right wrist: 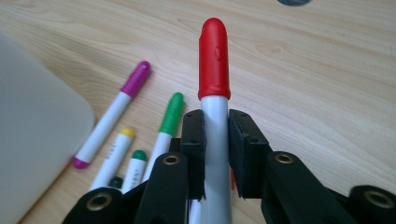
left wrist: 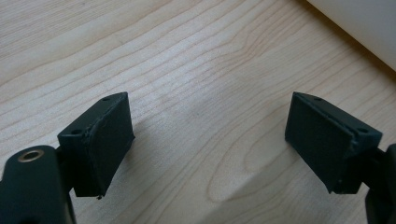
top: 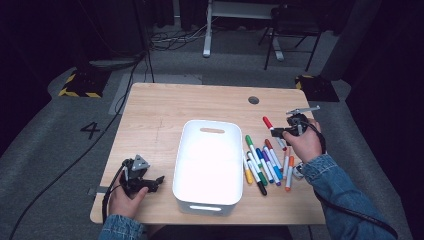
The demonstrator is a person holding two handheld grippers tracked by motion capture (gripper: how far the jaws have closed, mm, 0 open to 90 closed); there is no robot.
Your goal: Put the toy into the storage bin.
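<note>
**Red marker held, bin comes next**

High view: the right gripper (top: 286, 129) holds the red marker (top: 268, 123) above the worktop (top: 155, 115), right of the white bin (top: 210, 165); the left gripper (top: 150, 183) rests idle.

Left gripper view: jaws released, nothing between.

Right gripper view: jaws clenched on the marker's barrel below the cap. I'd keep it level and release low over the bin.

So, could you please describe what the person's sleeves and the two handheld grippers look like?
Both forearms wear blue denim sleeves. The left gripper is black, with a grey three-cornered plate on top and a black cable trailing off the table edge. Its jaws end in flat black rectangular pads with small screw holes. The right gripper is black too, with a grey plate, brass-coloured rivets at the joints and a black cable.
</note>
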